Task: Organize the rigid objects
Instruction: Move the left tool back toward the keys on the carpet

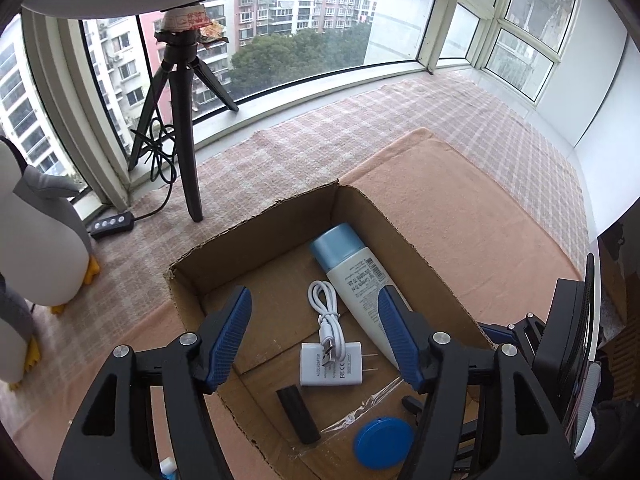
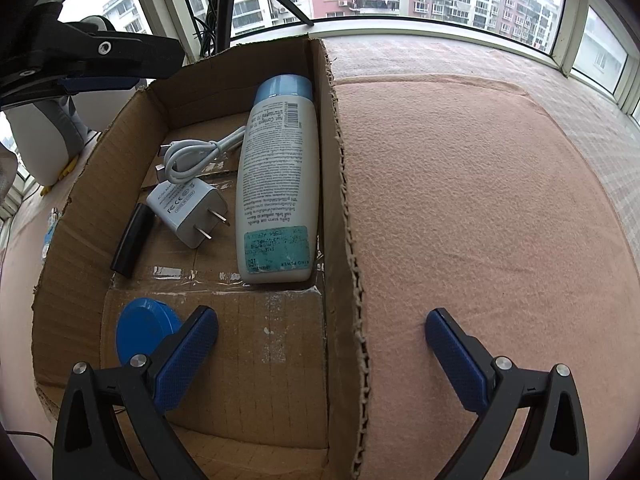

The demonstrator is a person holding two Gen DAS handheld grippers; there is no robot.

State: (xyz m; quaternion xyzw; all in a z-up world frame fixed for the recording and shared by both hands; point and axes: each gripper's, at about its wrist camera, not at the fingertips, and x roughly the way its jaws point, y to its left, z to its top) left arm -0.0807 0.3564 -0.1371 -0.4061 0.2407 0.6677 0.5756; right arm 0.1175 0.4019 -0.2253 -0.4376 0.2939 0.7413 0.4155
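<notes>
Cardboard box [image 1: 256, 240] sits open-topped under both tools on a peach cloth [image 2: 480, 200], and the rigid things already lie on its floor, which I take to mean the sorting is well along. Going left to right below the left tool [image 1: 316, 336]: a black stick [image 1: 298, 414] near its left finger, the white charger [image 1: 332, 364] with its coiled cable [image 1: 326, 312] directly between the fingers, the blue round lid [image 1: 383, 442] close under the right finger, and the white bottle [image 1: 356, 280] lying lengthwise against the box's right wall. The left tool stands well open, holding nothing; no pad touches anything. The right tool [image 2: 320, 344] is spread wide and empty too, straddling the box's right wall, its left finger inside beside the lid, its right finger over bare cloth. Ragged wall edges hem in the box; open room lies to the right across the cloth, and the box floor nearest the right tool is bare
</notes>
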